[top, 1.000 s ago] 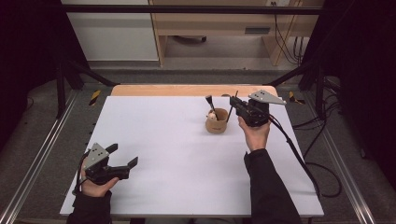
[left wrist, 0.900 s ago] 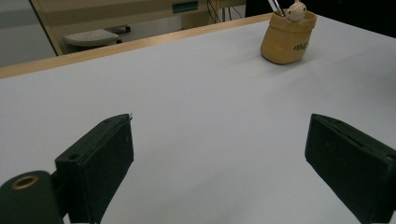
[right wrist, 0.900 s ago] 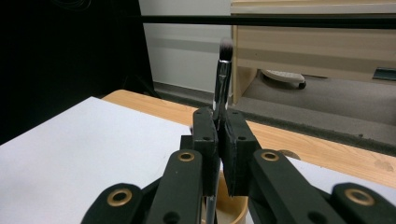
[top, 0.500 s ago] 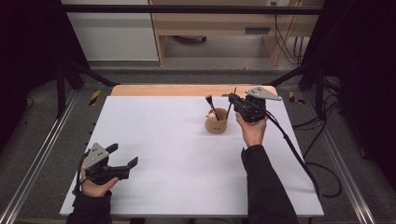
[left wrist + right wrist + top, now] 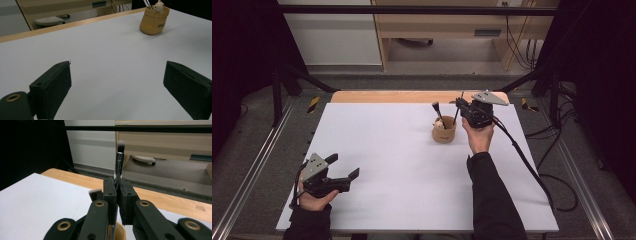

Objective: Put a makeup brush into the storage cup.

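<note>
My right gripper [image 5: 460, 106] is clamped on a makeup brush [image 5: 119, 160]; in the right gripper view its jaws pinch the metal ferrule, bristles pointing to twelve o'clock, handle running down toward the tan cup [image 5: 444, 132] below; a second brush [image 5: 436, 111] leans in that cup, its dark tip out toward eleven o'clock, and a small pale figure sits at the rim. On the white table [image 5: 402, 150] the cup stands at about one o'clock from centre, near the far wooden edge; my right gripper hangs just at its two o'clock. My left gripper [image 5: 343, 170] rests at seven o'clock on the table, jaws spread wide with nothing between them, well apart from the cup.
</note>
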